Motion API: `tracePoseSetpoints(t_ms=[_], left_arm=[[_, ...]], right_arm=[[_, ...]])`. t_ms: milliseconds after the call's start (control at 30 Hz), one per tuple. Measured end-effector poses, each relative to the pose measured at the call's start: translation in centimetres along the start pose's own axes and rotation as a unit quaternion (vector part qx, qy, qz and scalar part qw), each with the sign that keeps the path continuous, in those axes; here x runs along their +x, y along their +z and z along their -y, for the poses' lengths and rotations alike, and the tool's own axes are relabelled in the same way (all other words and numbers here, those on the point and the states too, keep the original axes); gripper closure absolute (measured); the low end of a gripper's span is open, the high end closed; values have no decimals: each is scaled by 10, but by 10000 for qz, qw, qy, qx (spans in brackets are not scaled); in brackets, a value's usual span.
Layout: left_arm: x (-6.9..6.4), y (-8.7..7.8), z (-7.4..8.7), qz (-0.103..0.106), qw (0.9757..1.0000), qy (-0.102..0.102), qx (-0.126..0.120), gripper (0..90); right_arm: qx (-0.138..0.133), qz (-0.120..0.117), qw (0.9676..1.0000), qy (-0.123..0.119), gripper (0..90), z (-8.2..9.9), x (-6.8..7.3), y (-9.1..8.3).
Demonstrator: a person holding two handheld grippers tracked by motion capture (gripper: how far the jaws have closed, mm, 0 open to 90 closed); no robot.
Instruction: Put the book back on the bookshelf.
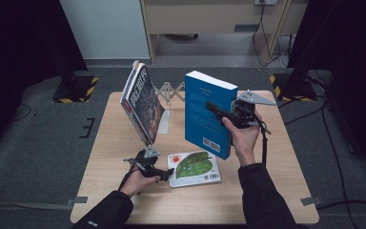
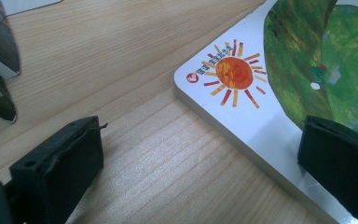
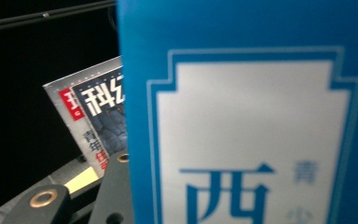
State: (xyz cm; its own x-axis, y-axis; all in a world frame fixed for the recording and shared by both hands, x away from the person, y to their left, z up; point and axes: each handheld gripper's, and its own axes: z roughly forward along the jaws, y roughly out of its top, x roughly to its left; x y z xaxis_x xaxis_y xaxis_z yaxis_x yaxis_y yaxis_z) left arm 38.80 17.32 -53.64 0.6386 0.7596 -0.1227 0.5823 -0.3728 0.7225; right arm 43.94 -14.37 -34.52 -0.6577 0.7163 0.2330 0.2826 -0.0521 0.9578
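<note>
- High view, nearest us: our left gripper [image 1: 164,172] sat released, jaws apart at the corner of the picture book [image 1: 194,168] lying flat on the worktop [image 1: 105,143].
- Farther on, our right gripper [image 1: 217,110] clenched the upright blue book [image 1: 205,114].
- Behind, magazines [image 1: 142,102] leaned tilted.

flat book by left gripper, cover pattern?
White picture book with an orange sun and green leaf; clearest in the left gripper view.
</note>
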Motion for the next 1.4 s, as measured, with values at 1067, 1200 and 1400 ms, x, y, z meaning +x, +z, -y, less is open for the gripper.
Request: tracePoseSetpoints(t_ms=[1067,1200,1400], left_arm=[[0,0,0,-5,10000,18,-5,0],[0,0,0,-6,10000,13,2,0],[0,0,0,-7,10000,17,3,0]], right_arm=[[-39,439,9990,-45,613,-6,-14,101],[-56,556,9984,16,613,1,-15,113],[9,687,9976,-78,613,7,-15,125]])
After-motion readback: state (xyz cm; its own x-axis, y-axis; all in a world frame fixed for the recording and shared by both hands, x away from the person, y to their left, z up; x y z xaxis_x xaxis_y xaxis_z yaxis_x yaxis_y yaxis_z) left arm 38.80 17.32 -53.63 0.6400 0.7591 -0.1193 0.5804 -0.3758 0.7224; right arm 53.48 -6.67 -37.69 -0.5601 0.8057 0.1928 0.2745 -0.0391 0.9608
